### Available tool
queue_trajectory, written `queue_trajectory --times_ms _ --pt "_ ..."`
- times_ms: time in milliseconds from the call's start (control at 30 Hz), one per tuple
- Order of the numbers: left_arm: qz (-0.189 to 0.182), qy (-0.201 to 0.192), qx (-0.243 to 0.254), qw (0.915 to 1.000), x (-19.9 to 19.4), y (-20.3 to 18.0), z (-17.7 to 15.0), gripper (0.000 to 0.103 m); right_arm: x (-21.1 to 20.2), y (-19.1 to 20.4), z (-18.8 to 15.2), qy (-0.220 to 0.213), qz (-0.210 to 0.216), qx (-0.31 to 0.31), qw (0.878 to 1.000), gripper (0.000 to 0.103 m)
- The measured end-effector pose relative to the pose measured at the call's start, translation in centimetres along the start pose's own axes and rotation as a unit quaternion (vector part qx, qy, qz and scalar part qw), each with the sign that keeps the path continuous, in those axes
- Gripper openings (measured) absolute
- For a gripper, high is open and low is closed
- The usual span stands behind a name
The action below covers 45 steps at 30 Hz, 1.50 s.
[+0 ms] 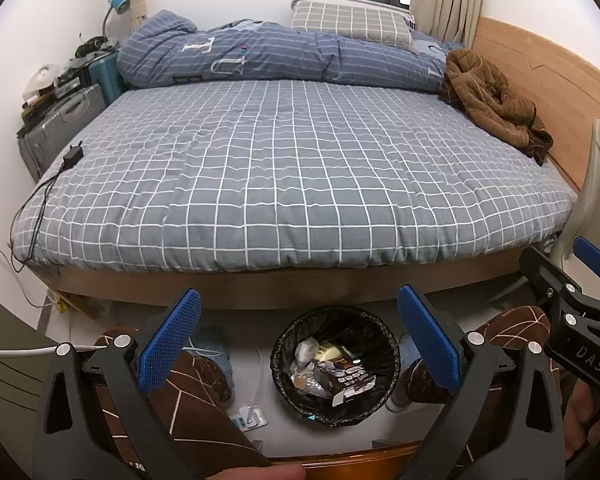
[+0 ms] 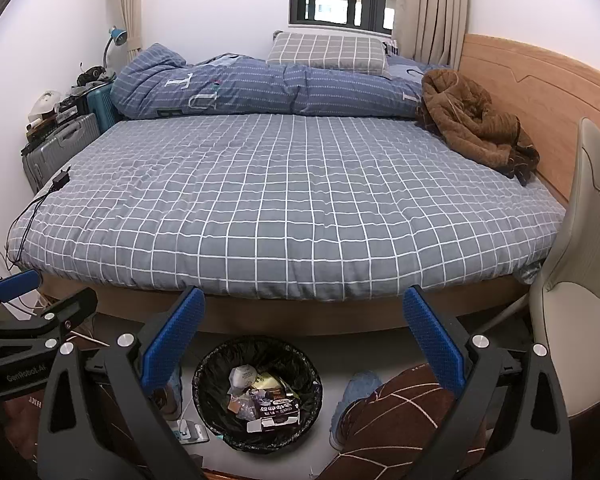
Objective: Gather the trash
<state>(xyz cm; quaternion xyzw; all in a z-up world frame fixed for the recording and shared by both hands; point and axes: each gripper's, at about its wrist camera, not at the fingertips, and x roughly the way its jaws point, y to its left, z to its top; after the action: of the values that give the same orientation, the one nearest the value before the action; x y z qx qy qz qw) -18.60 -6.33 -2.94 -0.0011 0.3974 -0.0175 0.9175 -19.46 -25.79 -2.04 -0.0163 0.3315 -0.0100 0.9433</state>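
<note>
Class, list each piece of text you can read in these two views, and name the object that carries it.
"DAS" on the right gripper.
"GenRobot.AI" on the left gripper.
"T" and "U" on the blue duvet.
Carton in the trash bin: print too blurred to read.

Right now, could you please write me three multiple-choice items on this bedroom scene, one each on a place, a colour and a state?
1. Where does the trash bin stand?
A. on the bed
B. on the floor at the bed's near edge
C. on the chair

2. What colour is the jacket on the bed?
A. brown
B. red
C. white

3. How are the left gripper and right gripper set?
A. both open and empty
B. both shut on trash
C. one open, one shut

Answers: B, the bin sits on the floor below the mattress edge; A, the crumpled jacket by the headboard is brown; A, each view shows its blue pads spread with nothing between.
</note>
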Motion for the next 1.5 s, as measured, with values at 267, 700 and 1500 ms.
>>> queue_trajectory --times_ms 267,700,1500 --pt "0.001 0.001 0.001 1.0000 0.07 0.07 0.00 0.097 0.14 0.19 -0.08 0.001 0.000 0.000 1.000 0.095" --pt "0.009 0.006 0.001 0.9999 0.33 0.29 -0.13 0.097 0.21 0.14 -0.13 0.002 0.000 0.000 1.000 0.095" --pt "0.007 0.004 0.002 1.0000 0.24 -0.06 -0.14 0.097 0.47 0.29 -0.39 0.005 0.000 0.003 1.000 0.095"
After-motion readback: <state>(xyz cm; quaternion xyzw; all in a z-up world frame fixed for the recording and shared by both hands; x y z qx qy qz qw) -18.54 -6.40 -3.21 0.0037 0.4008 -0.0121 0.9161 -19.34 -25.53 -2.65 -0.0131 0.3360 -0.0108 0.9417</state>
